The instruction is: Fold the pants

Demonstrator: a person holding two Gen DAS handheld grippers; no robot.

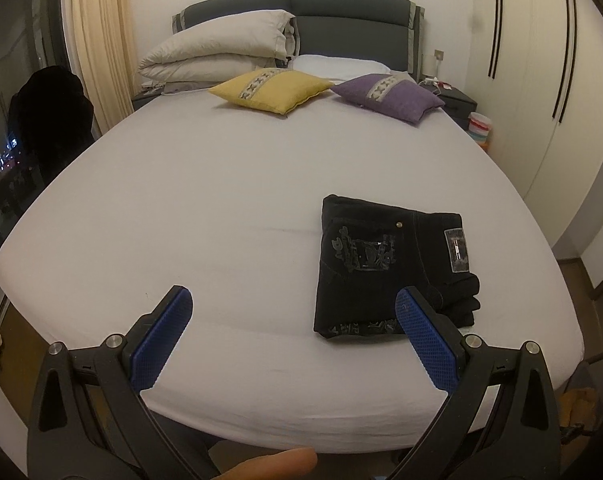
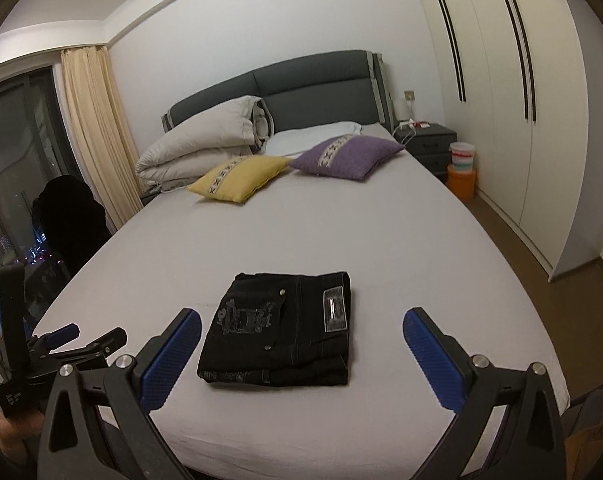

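Note:
Black pants (image 1: 385,268) lie folded into a compact rectangle near the foot of the bed (image 1: 221,200), back pocket embroidery and a waistband label facing up. They also show in the right wrist view (image 2: 281,332). My left gripper (image 1: 293,300) is open and empty, above the bed's foot edge, left of the pants. My right gripper (image 2: 301,324) is open and empty, held back from the pants, which sit between its blue pads (image 2: 169,360). The left gripper also shows at the left of the right wrist view (image 2: 89,342).
A yellow cushion (image 1: 273,90), a purple cushion (image 1: 389,96) and a folded duvet (image 1: 221,48) lie at the head. A nightstand (image 2: 429,144) and stacked tubs (image 2: 461,168) stand right of the bed. Wardrobe doors (image 2: 521,100) line the right wall. A dark chair (image 1: 49,120) stands left.

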